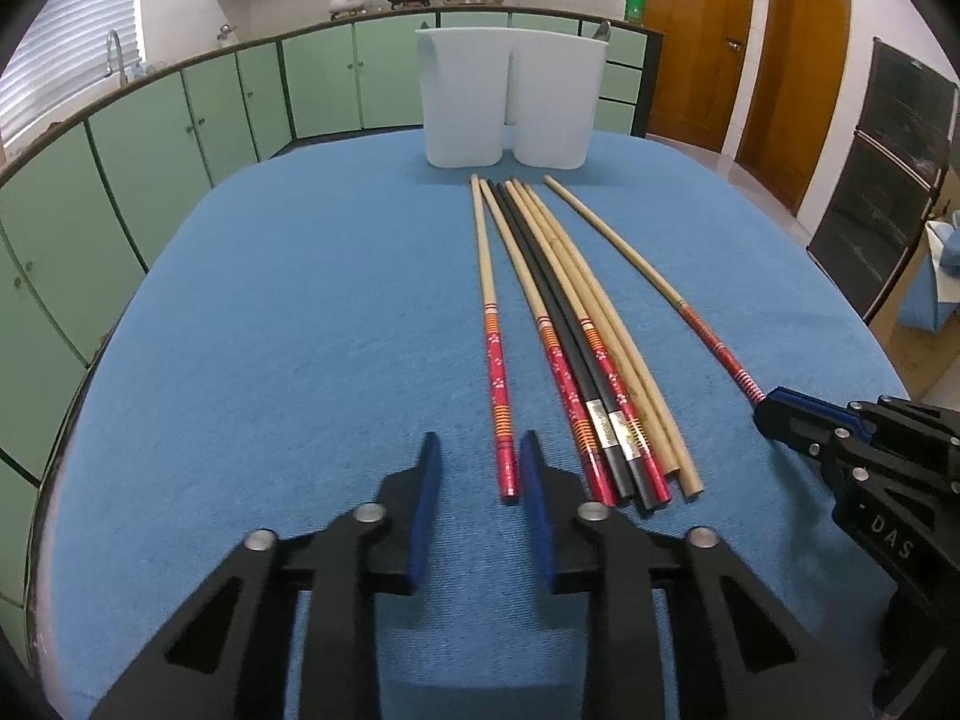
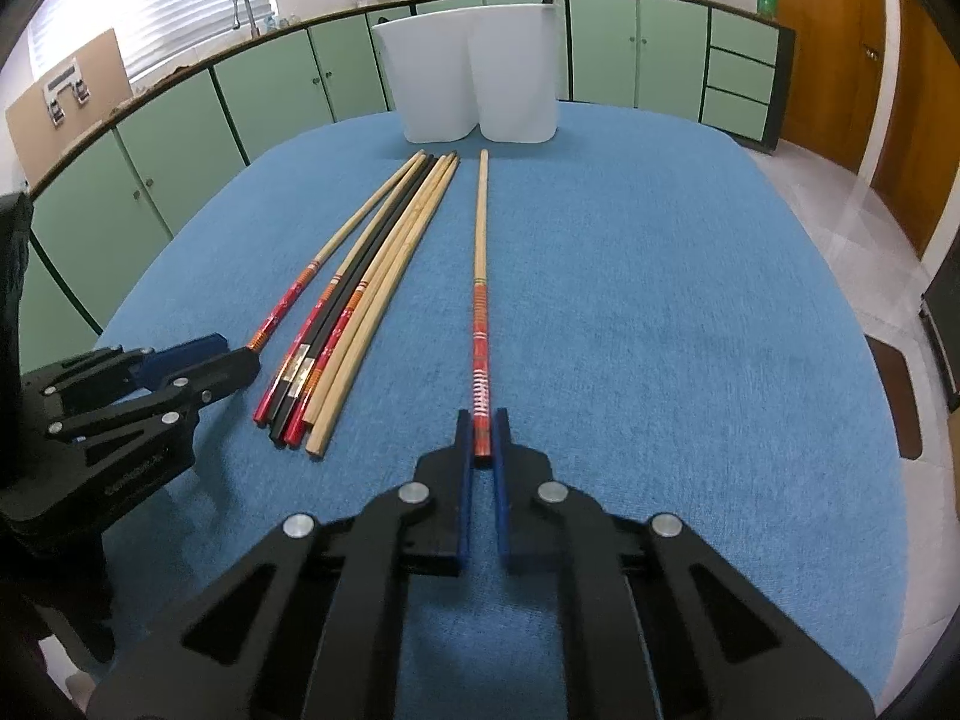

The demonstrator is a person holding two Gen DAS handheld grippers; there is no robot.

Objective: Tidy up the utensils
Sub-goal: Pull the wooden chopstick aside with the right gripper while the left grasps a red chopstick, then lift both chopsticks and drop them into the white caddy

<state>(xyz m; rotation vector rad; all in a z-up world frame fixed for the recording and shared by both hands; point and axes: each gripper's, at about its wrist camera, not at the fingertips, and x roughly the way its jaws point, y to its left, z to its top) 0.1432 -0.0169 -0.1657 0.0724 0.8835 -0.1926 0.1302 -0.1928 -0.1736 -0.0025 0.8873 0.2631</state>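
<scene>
Several chopsticks lie on a blue tablecloth (image 1: 300, 330) pointing at a white two-compartment holder (image 1: 510, 99) at the far edge, also in the right wrist view (image 2: 474, 75). My left gripper (image 1: 480, 456) is open; a red-handled chopstick (image 1: 501, 396) lies apart from the bundle with its end just left of the right finger. A bundle (image 1: 594, 372) of red, black and plain chopsticks lies to its right. My right gripper (image 2: 482, 435) is shut on the end of a lone red-handled chopstick (image 2: 480, 300), which lies on the cloth.
Green cabinets (image 1: 180, 120) and a counter with pots run behind the table. Wooden doors (image 1: 792, 60) stand at the right. The right gripper body shows in the left wrist view (image 1: 870, 456); the left gripper shows in the right wrist view (image 2: 150, 384).
</scene>
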